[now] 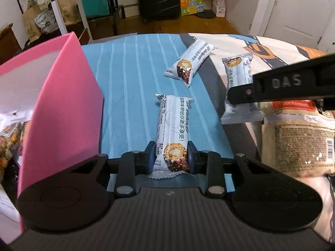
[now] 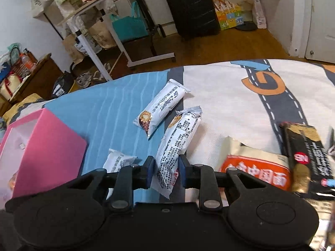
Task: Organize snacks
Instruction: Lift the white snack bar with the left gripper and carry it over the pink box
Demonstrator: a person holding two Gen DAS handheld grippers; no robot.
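My left gripper (image 1: 171, 159) is shut on a white snack bar (image 1: 170, 129) that points away from me above the blue striped cloth. My right gripper (image 2: 166, 168) is shut on another white snack bar (image 2: 178, 142); the same gripper's finger (image 1: 282, 85) crosses that bar in the left wrist view. A third white bar (image 2: 162, 107) lies loose on the cloth further out; it also shows in the left wrist view (image 1: 189, 62). The pink box (image 1: 69, 96) stands open at my left with snack packets inside; it also shows in the right wrist view (image 2: 41, 144).
A beige snack bag (image 1: 297, 142) lies at the right, also seen in the right wrist view (image 2: 255, 165) beside a black-and-gold packet (image 2: 305, 154). The bed edge drops to a wooden floor with a black suitcase (image 2: 190, 8) and a white rolling table (image 2: 100, 35).
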